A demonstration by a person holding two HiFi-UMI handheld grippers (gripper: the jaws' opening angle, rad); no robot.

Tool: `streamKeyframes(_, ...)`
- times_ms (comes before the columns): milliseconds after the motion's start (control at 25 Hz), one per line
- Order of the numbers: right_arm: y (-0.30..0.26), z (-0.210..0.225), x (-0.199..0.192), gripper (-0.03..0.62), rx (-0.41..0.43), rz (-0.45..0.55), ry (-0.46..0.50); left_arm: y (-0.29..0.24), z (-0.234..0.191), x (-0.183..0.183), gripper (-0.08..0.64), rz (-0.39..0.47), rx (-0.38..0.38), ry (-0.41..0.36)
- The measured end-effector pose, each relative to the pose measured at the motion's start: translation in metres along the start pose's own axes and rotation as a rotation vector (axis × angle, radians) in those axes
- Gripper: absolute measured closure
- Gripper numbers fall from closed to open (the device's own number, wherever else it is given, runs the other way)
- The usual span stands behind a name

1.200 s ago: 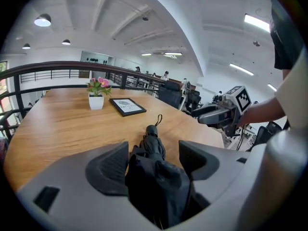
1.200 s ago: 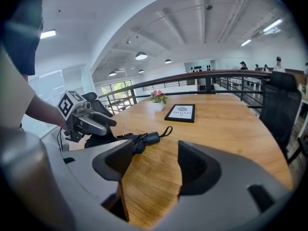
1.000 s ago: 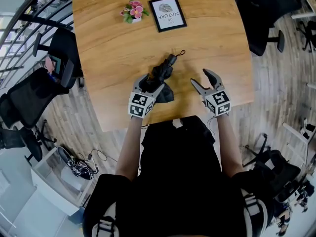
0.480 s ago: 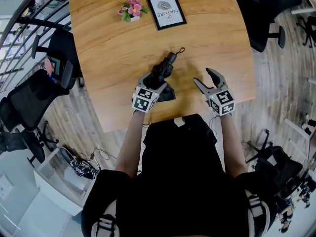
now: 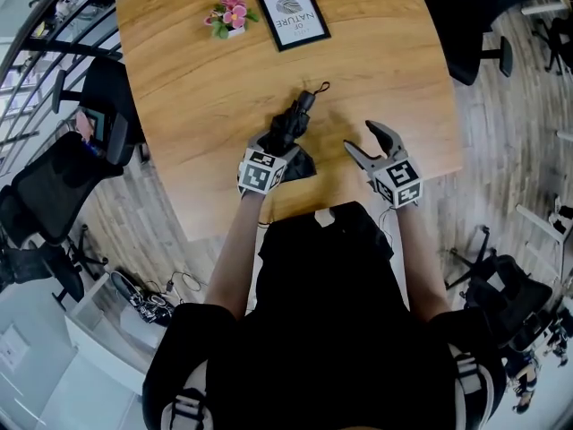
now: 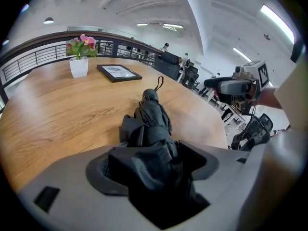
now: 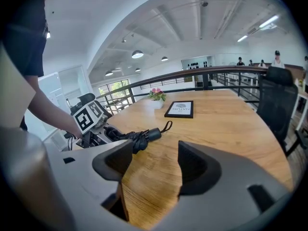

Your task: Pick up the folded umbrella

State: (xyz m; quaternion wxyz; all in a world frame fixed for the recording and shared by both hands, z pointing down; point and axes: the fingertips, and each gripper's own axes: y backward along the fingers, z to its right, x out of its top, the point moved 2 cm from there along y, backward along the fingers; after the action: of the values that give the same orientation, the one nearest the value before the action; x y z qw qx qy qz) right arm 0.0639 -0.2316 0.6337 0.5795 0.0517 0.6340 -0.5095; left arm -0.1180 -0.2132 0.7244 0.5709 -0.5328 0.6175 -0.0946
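Note:
The folded black umbrella (image 5: 294,125) lies lengthwise on the wooden table (image 5: 197,88), strap end pointing away from me. My left gripper (image 5: 279,148) is shut on its near, bunched end. In the left gripper view the dark fabric (image 6: 151,124) fills the space between the jaws of the left gripper (image 6: 154,160). I cannot tell whether the far end touches the tabletop. My right gripper (image 5: 367,140) hovers open to the right of the umbrella with nothing in it. In the right gripper view the right gripper (image 7: 154,160) frames bare wood, with the umbrella (image 7: 142,137) at left.
A small pot of pink flowers (image 5: 226,16) and a black-framed picture (image 5: 293,16) stand at the table's far side. Office chairs sit to the left (image 5: 54,186) and at the far right (image 5: 470,25). The table's near edge runs just under both grippers.
My left gripper has slid a little forward along the umbrella's near end. The umbrella and right gripper have hardly shifted.

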Motion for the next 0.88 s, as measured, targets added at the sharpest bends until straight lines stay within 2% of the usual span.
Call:
streamKeyframes(200, 0.003, -0.003, 0.001, 0.282, -0.005, 0.005, 0.0, -0.006, -0.003, -0.004, 0.233, -0.043, 0.012, 0.018)
streamKeyframes(400, 0.01, 0.001, -0.003, 0.282, -0.023, 0.0, -0.002, -0.011, -0.001, -0.006, 0.249, -0.071, 0.031, 0.001)
streamKeyframes(880, 0.019, -0.003, -0.01, 0.282, -0.043, 0.006, 0.006, -0.011, 0.0, -0.006, 0.302, -0.075, 0.005, 0.01)
